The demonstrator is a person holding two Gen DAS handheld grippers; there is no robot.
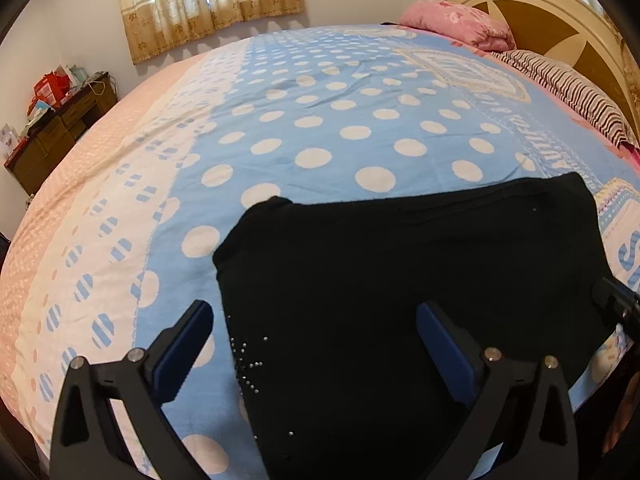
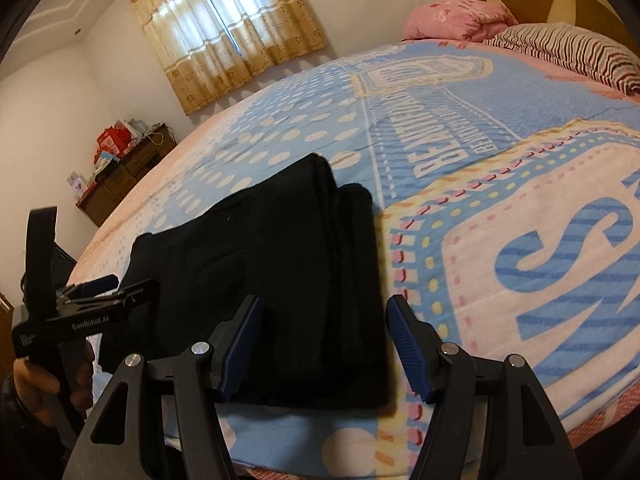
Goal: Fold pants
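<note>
Here, black pants (image 1: 400, 280) folded into a compact stack, lying flat on the blue polka-dot bedspread (image 1: 320, 120) near the bed's close edge. Small silver studs scattered along the left side of the fabric in the left wrist view. In the right wrist view, layered folds stacked one on another, the right-hand edge thick and doubled.

Left gripper (image 1: 316, 344) spread to its widest, hanging above the left part of the pants; one blue pad (image 1: 184, 344) over bare bedspread just beside the fabric, the other over the cloth. Nothing clamped. Right gripper (image 2: 324, 344) parted about halfway, straddling the near right corner of the stack; pads possibly brushing the fabric at the left finger (image 2: 240, 344), hard to judge from this angle, though not pinching it.

Beyond: pink pillow (image 1: 460, 26) and striped pillow (image 1: 568, 92) against the headboard (image 1: 560, 12), curtains (image 1: 208, 0) on the far wall, cluttered wooden dresser (image 1: 60, 128) at left.
</note>
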